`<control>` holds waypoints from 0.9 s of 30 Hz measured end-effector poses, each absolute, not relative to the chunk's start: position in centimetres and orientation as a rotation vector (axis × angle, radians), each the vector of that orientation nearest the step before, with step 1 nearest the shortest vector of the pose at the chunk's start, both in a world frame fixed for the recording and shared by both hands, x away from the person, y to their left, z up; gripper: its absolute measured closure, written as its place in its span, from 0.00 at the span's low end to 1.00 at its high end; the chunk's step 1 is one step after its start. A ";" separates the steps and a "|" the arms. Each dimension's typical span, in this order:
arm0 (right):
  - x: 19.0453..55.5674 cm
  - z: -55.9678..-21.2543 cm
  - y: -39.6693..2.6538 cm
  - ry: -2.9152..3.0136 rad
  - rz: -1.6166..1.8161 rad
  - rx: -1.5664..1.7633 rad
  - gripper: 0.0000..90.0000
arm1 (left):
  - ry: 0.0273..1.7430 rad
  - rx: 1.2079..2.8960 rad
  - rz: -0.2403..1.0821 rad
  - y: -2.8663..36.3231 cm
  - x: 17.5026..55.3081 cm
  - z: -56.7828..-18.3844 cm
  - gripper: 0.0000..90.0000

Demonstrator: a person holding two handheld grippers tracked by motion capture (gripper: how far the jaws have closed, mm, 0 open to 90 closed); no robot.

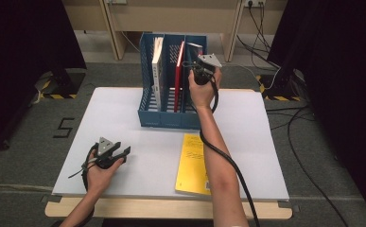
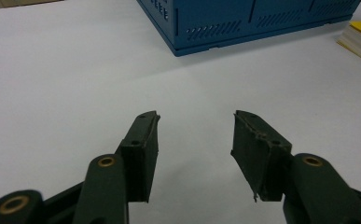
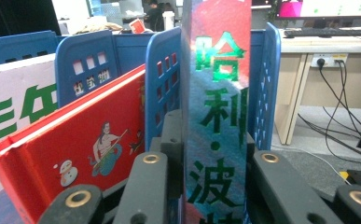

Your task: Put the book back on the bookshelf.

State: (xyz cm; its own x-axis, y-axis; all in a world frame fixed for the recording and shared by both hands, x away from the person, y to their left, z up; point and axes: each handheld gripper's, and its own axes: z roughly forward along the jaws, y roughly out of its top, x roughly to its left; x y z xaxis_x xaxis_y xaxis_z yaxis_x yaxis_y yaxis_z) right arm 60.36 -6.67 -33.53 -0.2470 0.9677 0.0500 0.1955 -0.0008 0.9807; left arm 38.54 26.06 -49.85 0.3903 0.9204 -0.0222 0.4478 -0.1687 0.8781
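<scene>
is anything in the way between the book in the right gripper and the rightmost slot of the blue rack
Nothing visible blocks it. The right gripper is shut on the shiny book, upright between the blue rack's rightmost dividers. The red book leans in the next slot over, behind a divider.

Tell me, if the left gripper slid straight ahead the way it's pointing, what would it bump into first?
Probably the blue rack. The open left gripper points across bare table toward the rack's front corner; nothing lies between, though depth is hard to judge.
</scene>
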 end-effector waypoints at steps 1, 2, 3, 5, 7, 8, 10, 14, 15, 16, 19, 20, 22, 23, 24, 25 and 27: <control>60.3 -33.5 -6.7 1.537 1.313 1.245 0.83 | 1.195 1.779 0.684 26.1 38.5 -49.8 0.55; 60.3 -33.5 -6.6 1.537 1.314 1.243 0.83 | 1.194 1.779 0.684 26.0 38.5 -49.8 0.55; 60.3 -33.5 -6.6 1.539 1.314 1.246 0.83 | 1.193 1.784 0.682 26.0 38.5 -49.8 0.55; 60.4 -33.5 -6.7 1.539 1.320 1.244 0.83 | 1.189 1.789 0.683 26.0 38.5 -49.8 0.55; 60.4 -33.5 -6.8 1.539 1.324 1.251 0.83 | 1.190 1.787 0.683 26.0 38.5 -49.8 0.55; 60.5 -33.4 -6.9 1.537 1.326 1.254 0.83 | 1.190 1.785 0.683 26.0 38.5 -49.8 0.55; 60.5 -33.5 -7.0 1.536 1.321 1.250 0.83 | 1.191 1.785 0.683 26.0 38.5 -49.8 0.55; 60.4 -33.5 -6.8 1.538 1.315 1.242 0.83 | 1.189 1.792 0.683 26.0 38.5 -49.8 0.55; 60.4 -33.5 -6.9 1.538 1.316 1.235 0.83 | 1.188 1.788 0.683 26.0 38.5 -49.8 0.55; 60.4 -33.6 -6.9 1.536 1.314 1.236 0.83 | 1.188 1.788 0.683 26.0 38.5 -49.8 0.55; 60.4 -33.6 -6.7 1.529 1.314 1.234 0.83 | 1.187 1.791 0.684 26.0 38.5 -49.8 0.55; 60.4 -33.7 -6.7 1.527 1.316 1.232 0.83 | 1.187 1.788 0.683 26.0 38.5 -49.8 0.55; 60.4 -33.6 -6.8 1.532 1.316 1.233 0.83 | 1.188 1.784 0.682 26.0 38.5 -49.8 0.55; 60.4 -33.5 -6.8 1.540 1.320 1.241 0.83 | 1.189 1.782 0.682 26.0 38.5 -49.8 0.55; 60.4 -33.4 -6.8 1.549 1.320 1.246 0.83 | 1.190 1.779 0.682 26.0 38.5 -49.8 0.55; 60.4 -33.2 -6.9 1.556 1.320 1.249 0.83 | 1.191 1.777 0.679 26.0 38.5 -49.8 0.55; 60.1 -32.6 -7.1 1.560 1.324 1.248 0.83 | 1.190 1.790 0.679 26.0 38.5 -49.8 0.55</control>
